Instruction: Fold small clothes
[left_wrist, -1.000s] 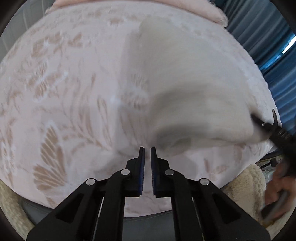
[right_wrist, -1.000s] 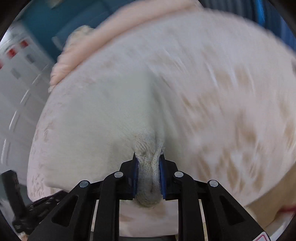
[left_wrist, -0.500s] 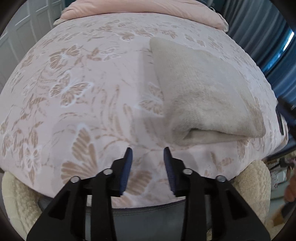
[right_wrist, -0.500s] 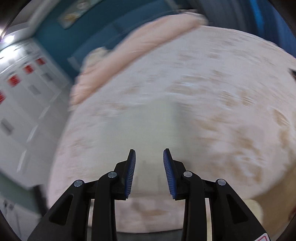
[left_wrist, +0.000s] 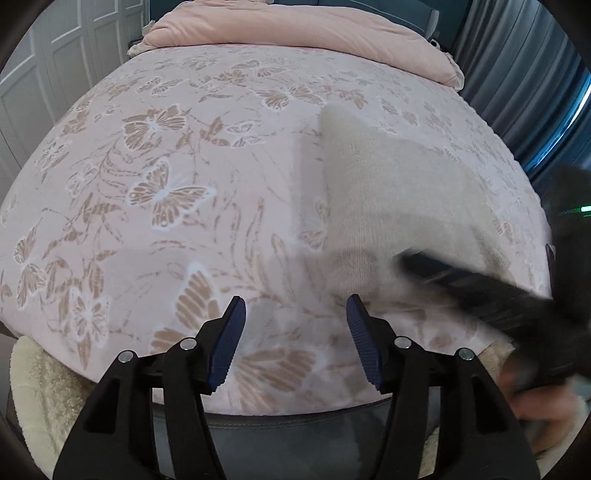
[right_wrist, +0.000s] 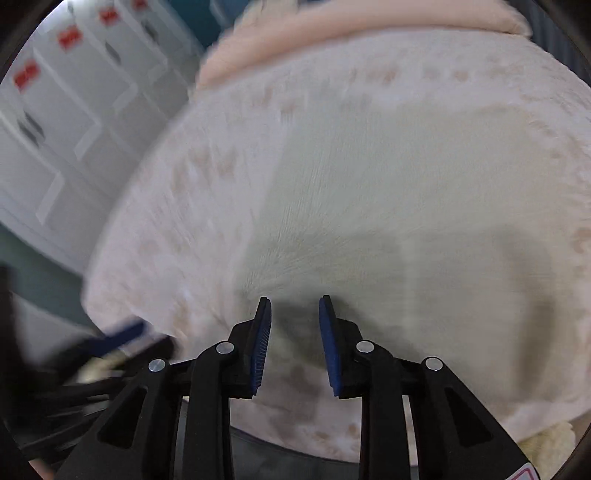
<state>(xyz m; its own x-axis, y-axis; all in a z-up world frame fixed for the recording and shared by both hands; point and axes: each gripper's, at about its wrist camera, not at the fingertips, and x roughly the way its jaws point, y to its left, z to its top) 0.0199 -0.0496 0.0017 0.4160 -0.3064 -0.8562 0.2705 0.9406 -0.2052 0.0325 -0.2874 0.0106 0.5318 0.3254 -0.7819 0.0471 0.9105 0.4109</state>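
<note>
Cream cloth (left_wrist: 399, 206), folded, lies flat on the butterfly-patterned pink bedspread (left_wrist: 155, 177), ahead and to the right of the left gripper (left_wrist: 293, 314). That gripper's blue-padded fingers (left_wrist: 229, 343) stand wide apart over the near edge of the bed, holding nothing and touching nothing. To its right, the blurred right gripper (left_wrist: 439, 271) reaches in low over the cloth's near right corner. In the right wrist view, heavily smeared by motion, the cloth (right_wrist: 388, 206) fills the space directly in front of the right gripper (right_wrist: 294, 306), whose fingers (right_wrist: 328, 343) are parted with nothing between them; whether the tips touch the fabric cannot be told. A pink rolled quilt (left_wrist: 306, 29) lies across the far end of the bed, well beyond both grippers.
</note>
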